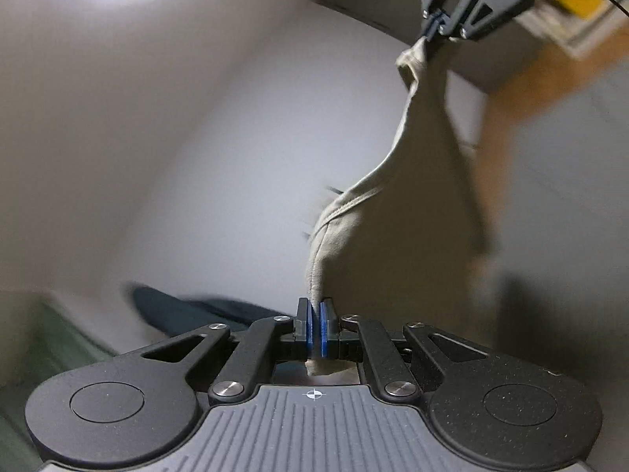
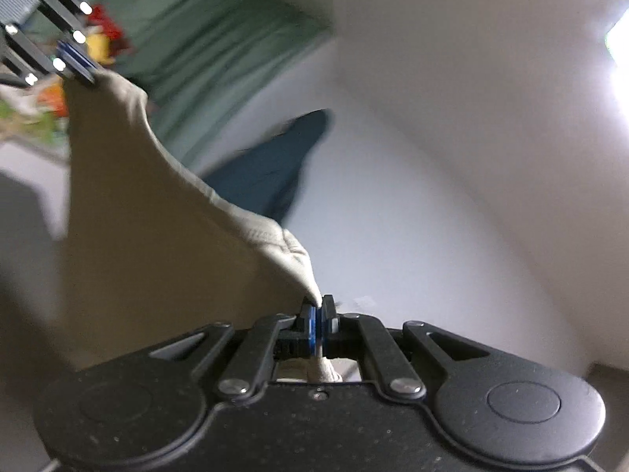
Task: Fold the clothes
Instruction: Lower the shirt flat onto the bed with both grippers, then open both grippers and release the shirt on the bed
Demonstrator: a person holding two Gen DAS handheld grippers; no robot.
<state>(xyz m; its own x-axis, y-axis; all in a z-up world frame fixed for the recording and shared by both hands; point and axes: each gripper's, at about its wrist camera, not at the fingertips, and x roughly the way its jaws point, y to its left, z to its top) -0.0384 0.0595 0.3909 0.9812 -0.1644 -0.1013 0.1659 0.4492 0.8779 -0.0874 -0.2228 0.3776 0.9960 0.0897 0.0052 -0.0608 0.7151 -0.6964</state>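
A beige garment (image 1: 409, 204) hangs stretched in the air between both grippers. My left gripper (image 1: 315, 310) is shut on one corner of it, the cloth pinched between the blue pads. My right gripper (image 2: 317, 308) is shut on the other corner of the beige garment (image 2: 149, 212). In the left wrist view the right gripper (image 1: 432, 27) shows at the top right with the cloth trailing from it. In the right wrist view the left gripper (image 2: 76, 59) shows at the top left, gripping the cloth. The garment's lower part drops out of sight.
A dark teal garment (image 2: 275, 165) lies on the white surface (image 2: 393, 216) beyond the grippers, also low in the left wrist view as the dark garment (image 1: 188, 310). A green cloth (image 2: 204, 39) lies at the back. Colourful items (image 2: 98, 43) and a wooden edge (image 1: 550, 74) are blurred.
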